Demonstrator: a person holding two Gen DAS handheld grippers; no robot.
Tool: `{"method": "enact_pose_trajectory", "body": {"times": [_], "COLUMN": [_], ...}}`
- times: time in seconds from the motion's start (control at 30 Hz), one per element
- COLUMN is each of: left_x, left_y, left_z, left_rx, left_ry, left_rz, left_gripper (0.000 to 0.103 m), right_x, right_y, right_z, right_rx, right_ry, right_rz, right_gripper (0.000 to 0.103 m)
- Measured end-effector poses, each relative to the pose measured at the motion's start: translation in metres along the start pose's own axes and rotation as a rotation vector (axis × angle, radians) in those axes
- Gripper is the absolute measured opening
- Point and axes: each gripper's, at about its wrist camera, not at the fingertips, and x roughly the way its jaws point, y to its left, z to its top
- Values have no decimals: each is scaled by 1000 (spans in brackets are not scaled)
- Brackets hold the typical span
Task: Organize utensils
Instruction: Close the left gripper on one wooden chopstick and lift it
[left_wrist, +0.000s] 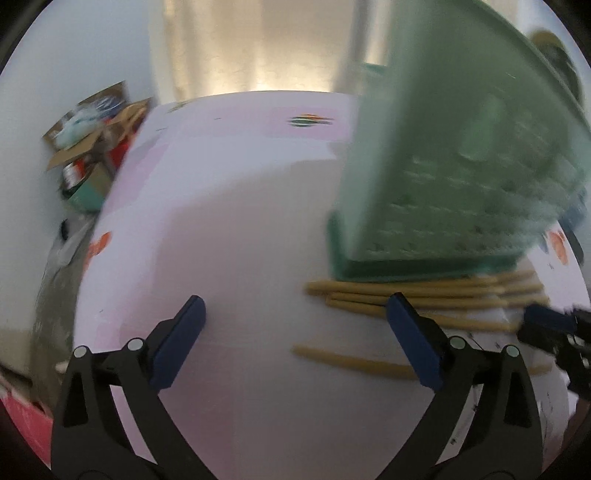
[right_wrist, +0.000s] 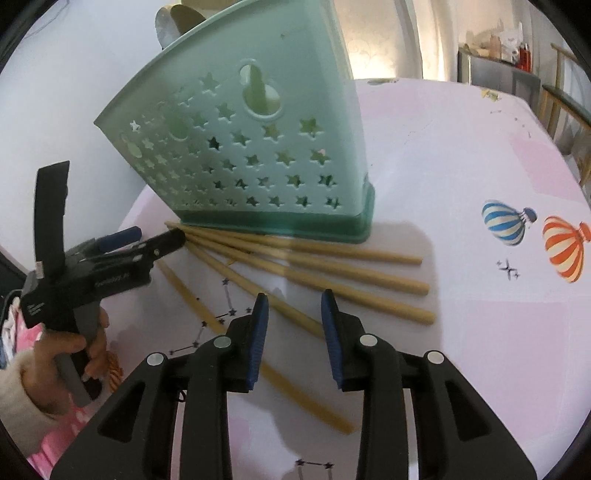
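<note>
The right gripper (right_wrist: 291, 317) hovers low over the bench (right_wrist: 461, 332) with its jaws a modest way apart and nothing between them. Directly beneath the gap runs one of the chopsticks (right_wrist: 295, 314), its long axis slanting from the far left toward the near right, so it lies crosswise to the jaws' closing line and a straight descent would likely straddle it. The other sticks fan out just beyond, their far ends touching or tucked against the base of the green holder (right_wrist: 258, 147), which already carries some utensils.

The left gripper (left_wrist: 295, 325) is spread wide and empty. The sticks lie to its right, mostly past its right finger (left_wrist: 413, 343), running left to right; the right gripper is plainly the nearer one.

The right view shows the fan, the holder's star cutouts and the left gripper held at the side. The left view is motion-blurred; how many sticks there are is hard to count there.
</note>
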Motion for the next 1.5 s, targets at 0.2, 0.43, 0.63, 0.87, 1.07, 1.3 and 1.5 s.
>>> {"method": "enact_pose_trajectory", "body": {"times": [0.2,0.43,0.63,0.87,1.07,1.3,1.5], "left_x": [-6,8,8,5,6,-36,-62], "left_y": [-42,-55,-57,-59,-60,-39,-15], "left_z": [-19,-6,-2,-4,-4,-14,-33], "left_rx": [314,285,275,271,269,253,123], "left_ry": [21,20,20,19,29,-36,26], "left_rz": [-165,-142,-135,-131,-126,-86,-195], "left_gripper": [95,96,96,96,96,96,85], "right_x": [-1,-2,-3,-3,-1,2,-2], "right_y": [1,14,20,13,14,19,18], "right_z": [-2,-9,-16,-13,-13,-12,-8], "right_rx": [-65,-169,-196,-167,-184,-206,-182], "right_ry": [-23,-45,-42,-45,-40,-34,-38], "right_rz": [-64,-121,-137,-132,-152,-174,-187], "right_gripper": [41,57,72,76,76,74,38]}}
